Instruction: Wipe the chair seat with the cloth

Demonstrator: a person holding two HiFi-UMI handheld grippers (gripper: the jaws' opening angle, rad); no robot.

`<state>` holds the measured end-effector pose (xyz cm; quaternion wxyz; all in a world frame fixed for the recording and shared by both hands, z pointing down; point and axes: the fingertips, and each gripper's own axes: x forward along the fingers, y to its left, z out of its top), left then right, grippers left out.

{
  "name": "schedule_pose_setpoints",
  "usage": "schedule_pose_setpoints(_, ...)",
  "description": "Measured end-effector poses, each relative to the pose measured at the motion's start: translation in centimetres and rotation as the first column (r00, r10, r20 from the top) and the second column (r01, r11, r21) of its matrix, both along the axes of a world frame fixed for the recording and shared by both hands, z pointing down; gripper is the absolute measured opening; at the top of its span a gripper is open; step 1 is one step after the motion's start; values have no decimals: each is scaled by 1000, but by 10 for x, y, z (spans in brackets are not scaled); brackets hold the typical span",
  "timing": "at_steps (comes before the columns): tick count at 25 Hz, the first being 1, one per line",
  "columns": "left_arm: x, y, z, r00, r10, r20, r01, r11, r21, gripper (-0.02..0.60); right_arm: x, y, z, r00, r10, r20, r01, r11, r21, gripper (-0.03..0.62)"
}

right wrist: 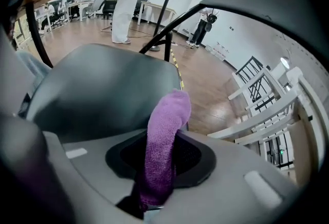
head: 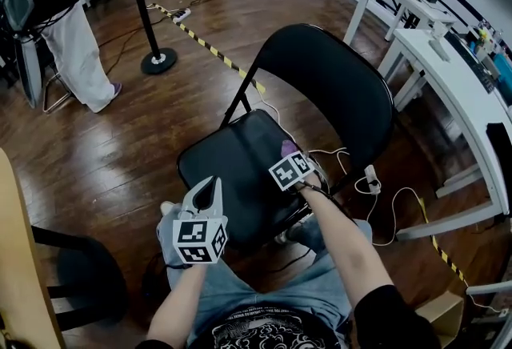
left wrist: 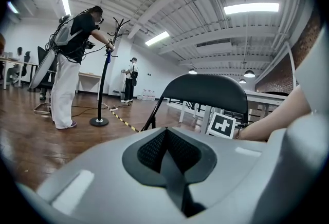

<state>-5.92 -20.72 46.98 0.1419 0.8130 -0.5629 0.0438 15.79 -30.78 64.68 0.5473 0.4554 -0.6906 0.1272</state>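
Dark wood floor (head: 120, 155), black chair seat (head: 232, 171), purple cloth (right wrist: 167, 115) clamped in right gripper (right wrist: 163, 164) just over it, left gripper (left wrist: 167, 159) closed, empty; soft, light, floppy, probably best pinched bunched-up.

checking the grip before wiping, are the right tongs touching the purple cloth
Touching. The right gripper view shows the purple cloth pinched between the right tongs, which are closed on it.
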Motion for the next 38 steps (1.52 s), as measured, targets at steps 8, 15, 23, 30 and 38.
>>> schedule_pose_setpoints(8,-8,10,-11,1000,-12,-21,12,1000,27,3,-67,52,-5,992,-78,95,79,997,-1,103)
schedule_pose_setpoints(15,-23,18,-9,999,-37,-29,37,999,18,3,-131,95,-8,973,-149,179,151,989,3,102)
schedule_pose_setpoints(23,-41,26,-2,998,-52,-31,52,999,8,3,-197,134,-13,937,-220,270,230,973,-3,103)
schedule_pose_setpoints(30,-70,28,-3,994,-94,-56,95,995,13,3,-235,158,-15,904,-170,392,199,979,-34,101)
schedule_pose_setpoints(38,-73,30,-5,993,-98,-65,98,995,7,3,-236,158,-19,908,-171,383,195,981,-25,101)
